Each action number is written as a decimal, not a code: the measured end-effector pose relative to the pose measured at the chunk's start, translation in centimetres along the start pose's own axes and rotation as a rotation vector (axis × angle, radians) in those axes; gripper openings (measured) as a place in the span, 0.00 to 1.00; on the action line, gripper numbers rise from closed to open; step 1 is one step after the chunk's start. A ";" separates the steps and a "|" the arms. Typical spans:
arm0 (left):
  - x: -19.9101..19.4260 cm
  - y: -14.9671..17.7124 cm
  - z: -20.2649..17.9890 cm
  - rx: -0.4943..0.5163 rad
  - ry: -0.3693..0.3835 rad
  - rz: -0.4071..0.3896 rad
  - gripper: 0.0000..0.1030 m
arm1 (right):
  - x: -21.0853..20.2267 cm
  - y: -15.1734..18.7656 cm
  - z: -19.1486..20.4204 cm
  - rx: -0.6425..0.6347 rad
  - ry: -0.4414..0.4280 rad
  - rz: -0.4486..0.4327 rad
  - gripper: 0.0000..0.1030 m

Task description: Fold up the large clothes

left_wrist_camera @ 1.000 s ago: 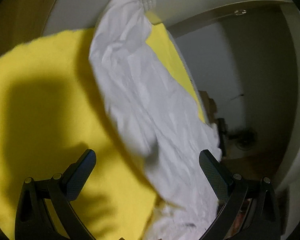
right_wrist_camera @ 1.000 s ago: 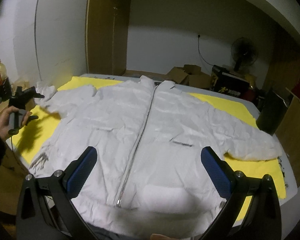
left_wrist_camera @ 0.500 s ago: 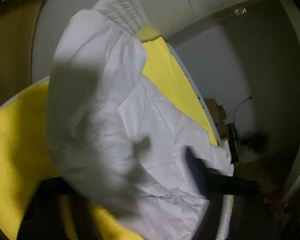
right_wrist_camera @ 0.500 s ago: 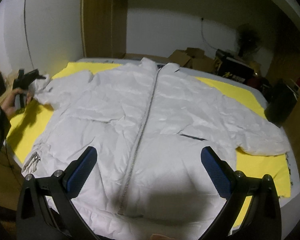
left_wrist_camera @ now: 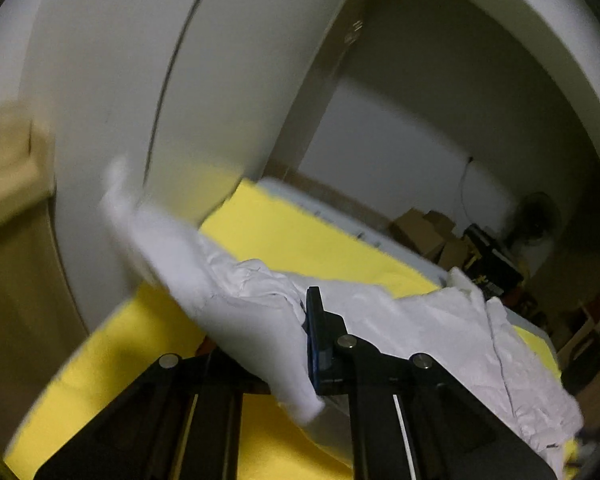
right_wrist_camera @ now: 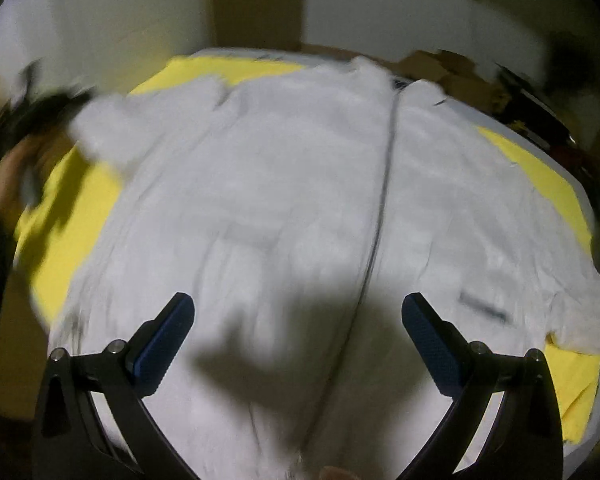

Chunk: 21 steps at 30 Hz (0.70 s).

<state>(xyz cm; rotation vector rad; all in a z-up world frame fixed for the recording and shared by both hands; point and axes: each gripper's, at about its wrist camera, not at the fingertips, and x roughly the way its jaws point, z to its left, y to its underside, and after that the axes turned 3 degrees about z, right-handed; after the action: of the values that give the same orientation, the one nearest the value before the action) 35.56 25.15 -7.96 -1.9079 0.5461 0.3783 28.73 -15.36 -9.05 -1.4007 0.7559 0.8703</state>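
Left wrist view: the jacket (left_wrist_camera: 440,332) is white, puffy and full of wrinkles. It lies on a yellow cover (left_wrist_camera: 300,236) that is spread over the bed (left_wrist_camera: 340,220). Its sleeve (left_wrist_camera: 204,280) is lifted off the cover and runs up toward the white wall (left_wrist_camera: 220,80), with the cuff end blurred. The left gripper (left_wrist_camera: 306,340) is clenched on the sleeve: the cloth passes between its fingers and hides the left one, so only the right finger (left_wrist_camera: 316,344) with its blue pad shows. Far behind, boxes (left_wrist_camera: 424,232) and a fan (left_wrist_camera: 540,216) stand in the dim corner, hard to make out. The gripper points slightly down, rolled to one side.

Right wrist view: the whole picture is blurred. The jacket (right_wrist_camera: 300,208) lies flat, front side up, and its zipper (right_wrist_camera: 380,200) runs down the middle. It covers most of the yellow cover (right_wrist_camera: 72,216). The lower hem is cut off by the frame edge. At the far left a dark shape, perhaps a hand with the other gripper, cannot be read. The right gripper (right_wrist_camera: 298,336) hangs above the lower part of the jacket, pointing steeply down, its fingers (right_wrist_camera: 164,340) spread wide with nothing between them. Its shadow falls on the cloth.
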 end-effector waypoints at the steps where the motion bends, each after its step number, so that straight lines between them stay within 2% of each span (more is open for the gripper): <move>1: -0.5 -0.2 -0.8 0.018 -0.002 -0.015 0.09 | 1.0 -2.1 0.1 0.030 -0.009 -0.007 1.00; 4: -1.8 -0.8 -2.7 0.059 -0.011 -0.050 0.09 | 5.7 -8.5 2.2 0.069 -0.019 -0.008 1.00; 6: -2.7 -1.0 -3.7 0.069 -0.022 -0.055 0.09 | 9.5 -11.7 4.7 0.060 0.034 -0.002 1.00; 9: -2.9 -1.9 -5.6 0.081 -0.033 -0.060 0.09 | 14.7 -14.0 8.4 0.028 0.054 0.036 1.00; 10: -2.8 -2.0 -5.9 0.085 -0.031 -0.063 0.09 | 15.7 -14.4 9.3 0.011 0.047 0.047 1.00; 12: -3.2 -2.2 -6.1 0.077 -0.003 -0.041 0.11 | 18.8 -14.7 11.8 -0.076 0.092 0.102 1.00; 14: -1.9 -2.4 -5.4 -0.010 0.034 0.019 0.12 | 20.5 -14.2 12.9 -0.119 0.146 0.122 1.00; 16: -1.1 -2.6 -4.0 -0.086 0.005 0.026 0.26 | 20.2 -13.8 12.1 -0.096 0.130 0.097 1.00; 17: -0.5 -2.8 -3.1 -0.120 0.005 0.036 0.41 | 20.1 -13.6 11.6 -0.085 0.129 0.093 1.00; 19: 0.6 -2.7 -1.7 -0.185 0.000 0.058 0.44 | 20.4 -13.5 11.0 -0.081 0.130 0.095 1.00; 21: 1.0 -2.8 -1.2 -0.177 -0.059 0.037 0.44 | 21.4 -13.9 11.0 -0.084 0.126 0.118 1.00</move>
<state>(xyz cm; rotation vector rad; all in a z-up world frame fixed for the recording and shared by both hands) 37.87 24.79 -5.86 -2.0510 0.5238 0.5198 50.78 -2.67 -20.06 -1.5082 0.9139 0.9205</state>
